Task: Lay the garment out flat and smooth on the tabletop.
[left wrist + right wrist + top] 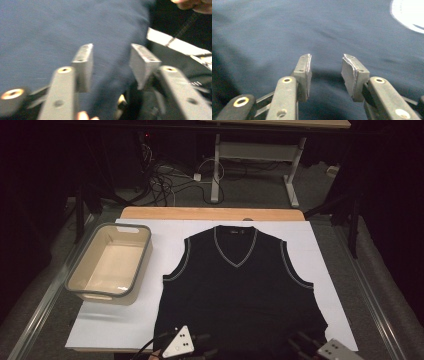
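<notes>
I see a dark sleeveless V-neck vest (239, 290) lying flat on the white sheet (130, 325) that covers the table (212, 213), neck toward the far edge, hem toward me. Grey trim runs round the neckline and both armholes. To its left, apart from it, sits a beige tub (107, 262) with a grey rim, partly off the sheet's left edge.

My left gripper (200, 346) is at the bottom edge, over the vest's lower left corner, grey three-cornered plate on top, cable trailing off toward me. In the left gripper view the left gripper (112, 65) has its jaws apart, a clear gap between the pads. Dark vest fabric (62, 32) lies under and beyond them, and a fold of it seems to rise into the gap, but motion blur means I can't tell if the pads touch it; nothing looks pinched. White sheet (172, 42) shows to the right there.

My right gripper (300, 342) is at the bottom right, over the vest's hem near its lower right corner. In the right gripper view the right gripper (325, 72) also stands with its jaws apart, nothing between the pads, vest cloth (312, 30) spread flat below. A patch of white sheet (409, 15) shows at the top right corner.
</notes>
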`<state>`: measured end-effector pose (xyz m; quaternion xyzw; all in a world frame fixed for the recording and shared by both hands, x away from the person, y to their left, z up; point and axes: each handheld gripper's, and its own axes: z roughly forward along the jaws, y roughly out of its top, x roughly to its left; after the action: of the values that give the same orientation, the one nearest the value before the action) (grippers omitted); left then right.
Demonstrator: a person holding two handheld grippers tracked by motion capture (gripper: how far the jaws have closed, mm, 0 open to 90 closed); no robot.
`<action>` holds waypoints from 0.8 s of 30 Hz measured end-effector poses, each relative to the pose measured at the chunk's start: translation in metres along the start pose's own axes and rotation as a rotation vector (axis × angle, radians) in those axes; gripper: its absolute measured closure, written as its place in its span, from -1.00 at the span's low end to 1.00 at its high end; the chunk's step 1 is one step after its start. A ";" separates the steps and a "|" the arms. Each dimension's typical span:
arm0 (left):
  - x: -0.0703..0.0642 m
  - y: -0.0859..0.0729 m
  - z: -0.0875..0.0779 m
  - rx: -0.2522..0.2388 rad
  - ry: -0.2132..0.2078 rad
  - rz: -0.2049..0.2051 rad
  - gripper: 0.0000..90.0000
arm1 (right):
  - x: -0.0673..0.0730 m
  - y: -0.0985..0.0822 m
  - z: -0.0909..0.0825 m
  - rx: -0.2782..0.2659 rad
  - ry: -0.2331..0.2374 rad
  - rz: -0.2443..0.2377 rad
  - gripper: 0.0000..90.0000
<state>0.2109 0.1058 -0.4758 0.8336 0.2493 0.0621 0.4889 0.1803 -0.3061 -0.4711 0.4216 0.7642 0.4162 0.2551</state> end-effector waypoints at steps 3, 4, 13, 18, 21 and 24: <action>0.020 -0.001 -0.012 -0.035 0.051 -0.040 -0.19 | -0.029 -0.009 -0.012 -0.015 -0.109 0.049 0.30; 0.027 -0.002 -0.017 -0.044 0.070 -0.058 -0.26 | -0.038 -0.013 -0.015 -0.013 -0.145 0.075 0.28; 0.069 -0.004 -0.043 -0.074 0.208 -0.099 -0.78 | -0.062 -0.031 -0.009 0.027 -0.125 0.161 0.95; 0.085 -0.005 -0.043 -0.088 0.244 -0.118 -1.00 | -0.058 -0.036 -0.027 0.037 -0.157 0.149 0.97; 0.093 -0.007 -0.043 -0.108 0.251 -0.146 -1.00 | -0.056 -0.041 -0.035 0.042 -0.169 0.160 0.97; 0.097 -0.007 -0.041 -0.101 0.252 -0.151 -1.00 | -0.056 -0.043 -0.036 0.043 -0.173 0.166 0.97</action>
<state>0.2780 0.1873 -0.4744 0.7723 0.3673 0.1420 0.4984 0.1640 -0.3823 -0.4861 0.5232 0.7103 0.3816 0.2758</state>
